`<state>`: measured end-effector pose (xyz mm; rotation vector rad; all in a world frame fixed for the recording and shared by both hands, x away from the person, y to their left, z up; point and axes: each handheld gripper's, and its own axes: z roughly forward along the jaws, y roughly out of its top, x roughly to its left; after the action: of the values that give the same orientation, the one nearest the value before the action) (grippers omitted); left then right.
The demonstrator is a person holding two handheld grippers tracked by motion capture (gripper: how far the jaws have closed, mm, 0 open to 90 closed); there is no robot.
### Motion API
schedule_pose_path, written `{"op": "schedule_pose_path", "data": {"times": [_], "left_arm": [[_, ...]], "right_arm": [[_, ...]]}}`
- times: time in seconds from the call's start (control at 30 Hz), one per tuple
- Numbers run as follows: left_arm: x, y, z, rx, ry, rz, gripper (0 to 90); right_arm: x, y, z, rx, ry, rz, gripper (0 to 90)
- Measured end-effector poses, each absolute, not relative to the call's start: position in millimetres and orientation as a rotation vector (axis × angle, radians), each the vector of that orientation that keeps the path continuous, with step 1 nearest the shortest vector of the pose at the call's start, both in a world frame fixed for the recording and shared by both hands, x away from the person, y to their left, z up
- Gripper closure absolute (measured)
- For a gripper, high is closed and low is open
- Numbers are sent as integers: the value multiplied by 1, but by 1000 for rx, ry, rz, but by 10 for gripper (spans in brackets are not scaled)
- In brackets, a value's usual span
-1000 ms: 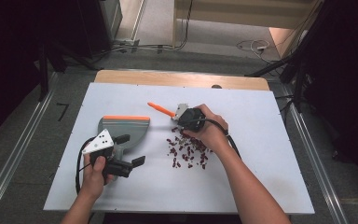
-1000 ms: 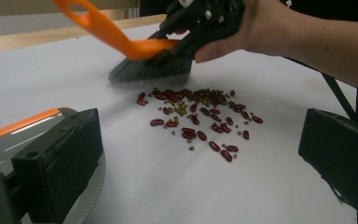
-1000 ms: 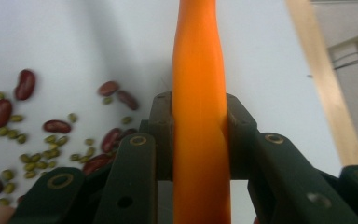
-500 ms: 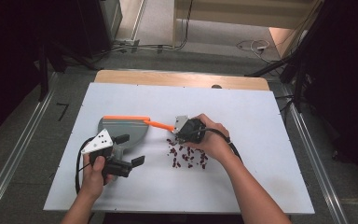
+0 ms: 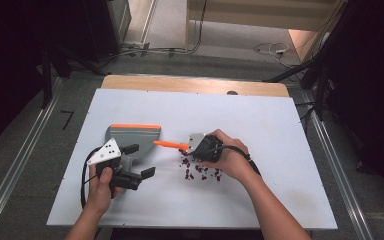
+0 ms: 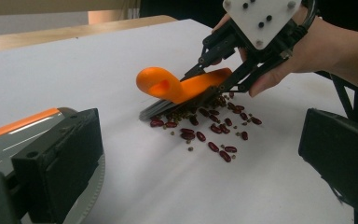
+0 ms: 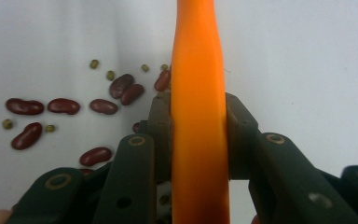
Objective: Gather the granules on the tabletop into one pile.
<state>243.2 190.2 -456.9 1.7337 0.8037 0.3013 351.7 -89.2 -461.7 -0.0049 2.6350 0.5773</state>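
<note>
My right gripper [image 5: 187,146] is shut on the orange handle of a small brush [image 5: 167,144], which points left toward the dustpan. Seen from the left gripper view, the brush [image 6: 182,86] has its dark bristles down on the near side of a scatter of red kidney beans [image 6: 209,135] and tiny green ones, with the right gripper [image 6: 214,81] above it. The right gripper view has the handle [image 7: 198,70] pinched between the pads, with beans [image 7: 65,106] on the left. The grey dustpan [image 5: 132,135] with an orange lip lies beside my open left gripper [image 5: 139,161].
Everything lies on a white board [image 5: 280,125] set on a wooden table [image 5: 190,82]. Beans [image 5: 200,172] are spread just below the right hand. Metal rails run along both sides of the table, and cables lie on the floor beyond it.
The right hand has carried the brush toward the near edge and down onto the beans. The left hand and the dustpan have stayed put.
</note>
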Motion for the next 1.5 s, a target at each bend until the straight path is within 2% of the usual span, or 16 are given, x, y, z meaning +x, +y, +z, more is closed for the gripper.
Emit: {"op": "schedule_pose_path", "data": {"times": [0.47, 0.73, 1.03, 1.37, 1.5], "left_arm": [[243, 192, -457, 1723, 808, 300, 2], [244, 194, -457, 1720, 812, 305, 2], [243, 197, -456, 1713, 817, 310, 2], [243, 199, -456, 1711, 819, 311, 2], [243, 199, -456, 1711, 818, 312, 2]], "right_arm": [[346, -95, -456, -34, 2621, 599, 685], [353, -100, -429, 75, 2573, 659, 687], [341, -93, -404, 487, 2680, 847, 687], [324, -66, -412, 696, 2801, 916, 687], [324, -55, -426, 869, 2869, 972, 687]]}}
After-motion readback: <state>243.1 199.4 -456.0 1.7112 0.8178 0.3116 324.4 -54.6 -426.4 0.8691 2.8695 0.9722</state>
